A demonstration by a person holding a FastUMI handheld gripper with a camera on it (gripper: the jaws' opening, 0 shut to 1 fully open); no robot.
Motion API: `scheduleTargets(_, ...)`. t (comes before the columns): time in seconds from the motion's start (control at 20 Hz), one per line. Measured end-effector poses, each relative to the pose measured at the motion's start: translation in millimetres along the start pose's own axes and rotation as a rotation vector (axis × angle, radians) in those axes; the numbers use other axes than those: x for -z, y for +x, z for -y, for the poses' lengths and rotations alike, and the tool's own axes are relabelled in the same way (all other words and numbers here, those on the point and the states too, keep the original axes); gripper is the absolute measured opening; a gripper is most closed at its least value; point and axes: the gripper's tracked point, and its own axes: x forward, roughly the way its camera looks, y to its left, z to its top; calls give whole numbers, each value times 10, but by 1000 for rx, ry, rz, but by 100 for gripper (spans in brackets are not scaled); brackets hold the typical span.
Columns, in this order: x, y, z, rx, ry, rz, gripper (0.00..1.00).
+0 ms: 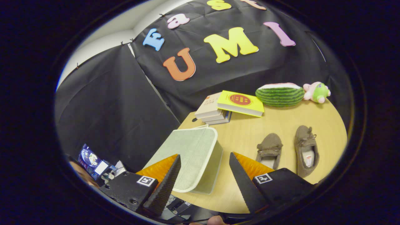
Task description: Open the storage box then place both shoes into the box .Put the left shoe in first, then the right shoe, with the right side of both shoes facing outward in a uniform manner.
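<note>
Up front, the gripper (204,162) hangs above the near edge of the table (243,131) with its fingers (167,184) spread wide and nothing between them but air. Just ahead of the fingers, partly framed by the gap, sits the box (190,156), pale green fabric with white piping, its lid closed; the left finger overlaps its near corner in the picture, though contact cannot be judged. Beyond the right finger lie two brown shoes side by side: the left shoe (269,150) nearer the box, the right shoe (306,150) just beside it, both toes pointing away, openings toward the gripper. Farther back, a stack of books (229,107) stands behind the box. Beside the books rests a watermelon toy (279,94), with a small plush (317,92) next to it.
</note>
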Motion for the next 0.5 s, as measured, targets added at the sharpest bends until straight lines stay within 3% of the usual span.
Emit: scheduleTargets(0.5,482,464,-23,-110,209,-206,98)
